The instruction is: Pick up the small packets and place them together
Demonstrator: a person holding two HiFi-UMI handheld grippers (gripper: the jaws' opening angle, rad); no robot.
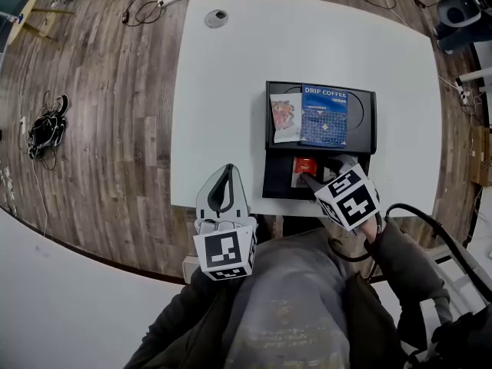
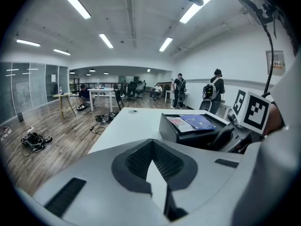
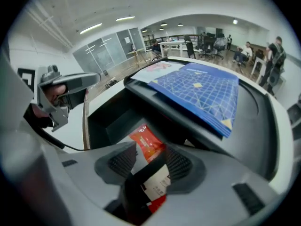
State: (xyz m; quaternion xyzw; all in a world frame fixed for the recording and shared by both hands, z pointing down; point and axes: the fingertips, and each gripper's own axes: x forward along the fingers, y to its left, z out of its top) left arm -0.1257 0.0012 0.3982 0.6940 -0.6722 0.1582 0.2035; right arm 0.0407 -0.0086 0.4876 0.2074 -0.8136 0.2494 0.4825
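At the near edge of the white worktop (image 1: 231,91) sits a black stepped tray (image 1: 361,125); on its upper shelf lie a blue drip-coffee packet (image 1: 324,115) and, just beside it on the left, a small white packet (image 1: 285,118); down in the lower well lies a red packet (image 1: 305,165). Over that well the right gripper (image 1: 309,177) points steeply down, jaws spread wide with the red packet between them, the pads not pressing it as far as I can see; the left gripper (image 1: 228,169) hovers over the worktop's near edge, left of the tray, jaws pressed together on nothing. My worry is how thin and flat that packet is; jaws closing without catching an edge may scrape the well's floor or pinch only a corner, and it would slip; the shelf's lip is close, so a careless lift could knock the blue packet askew.
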